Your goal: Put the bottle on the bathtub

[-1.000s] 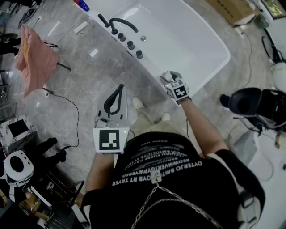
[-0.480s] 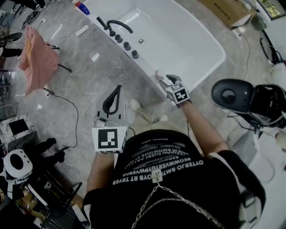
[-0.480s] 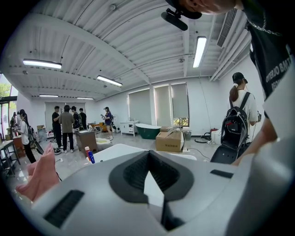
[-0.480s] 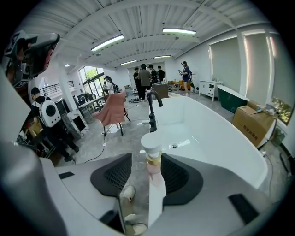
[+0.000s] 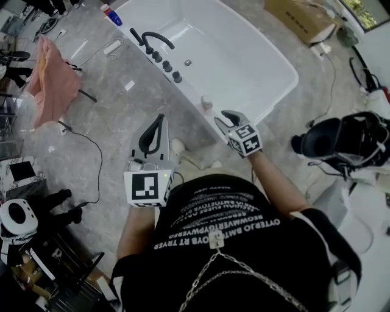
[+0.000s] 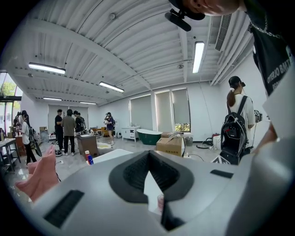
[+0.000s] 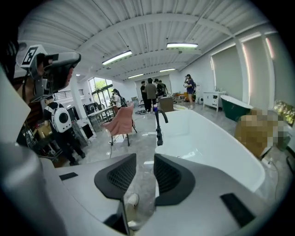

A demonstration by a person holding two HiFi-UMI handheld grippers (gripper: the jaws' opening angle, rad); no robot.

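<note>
The bathtub [image 5: 256, 67] is the target, and the bottle [image 5: 207, 102] stands upright on its near rim. I judge the step in hand is a clean retreat: draw the right gripper [image 5: 224, 117] straight back and up without clipping it. Its jaws are apart and have just been closing a little, with the bottle just beyond the tips, untouched. The left gripper [image 5: 161, 117] has its tips together and is empty.

Around me the floor [image 5: 116, 122] was grey marbled tile, with a black cable [image 5: 105, 161] trailing over it. A pink-draped chair [image 5: 55, 79] stood to my left and a cardboard box [image 5: 298, 18] farther off. Overhead, a white ribbed ceiling [image 6: 115, 41] carried strip lights [image 6: 198, 55]. Blinds covered most of the windows [image 6: 179, 108].
</note>
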